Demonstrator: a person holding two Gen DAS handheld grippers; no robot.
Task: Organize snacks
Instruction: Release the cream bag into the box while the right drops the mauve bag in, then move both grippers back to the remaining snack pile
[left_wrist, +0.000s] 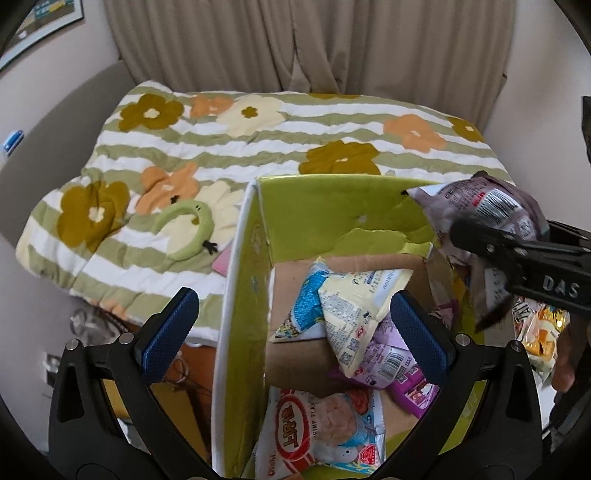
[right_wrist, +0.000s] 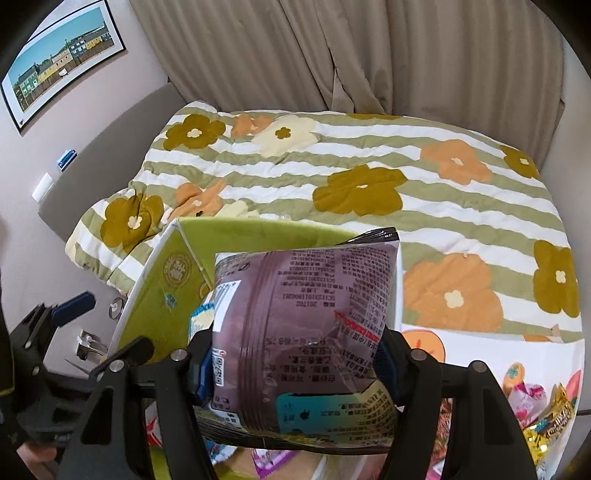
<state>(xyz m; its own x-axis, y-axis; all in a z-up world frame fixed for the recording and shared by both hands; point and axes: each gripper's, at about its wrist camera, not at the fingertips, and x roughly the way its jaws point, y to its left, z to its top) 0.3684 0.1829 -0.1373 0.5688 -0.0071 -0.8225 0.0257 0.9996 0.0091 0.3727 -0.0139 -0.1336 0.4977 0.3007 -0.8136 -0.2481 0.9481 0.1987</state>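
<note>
A green cardboard box (left_wrist: 332, 210) stands open on the bed and holds several snack packets, among them a pale yellow packet (left_wrist: 351, 299) and a red-and-white shrimp packet (left_wrist: 317, 424). My left gripper (left_wrist: 295, 332) is open and empty, its jaws astride the box's left wall. My right gripper (right_wrist: 295, 365) is shut on a purple snack bag (right_wrist: 303, 325) and holds it above the box's right side; the bag also shows in the left wrist view (left_wrist: 487, 210). The box (right_wrist: 173, 280) lies behind and below the bag.
A green-striped floral quilt (left_wrist: 258, 140) covers the bed behind the box. A green plush toy (left_wrist: 192, 229) lies on it left of the box. Loose snack packets (right_wrist: 546, 413) lie on the bed at the right. Curtains (left_wrist: 295, 44) hang at the back.
</note>
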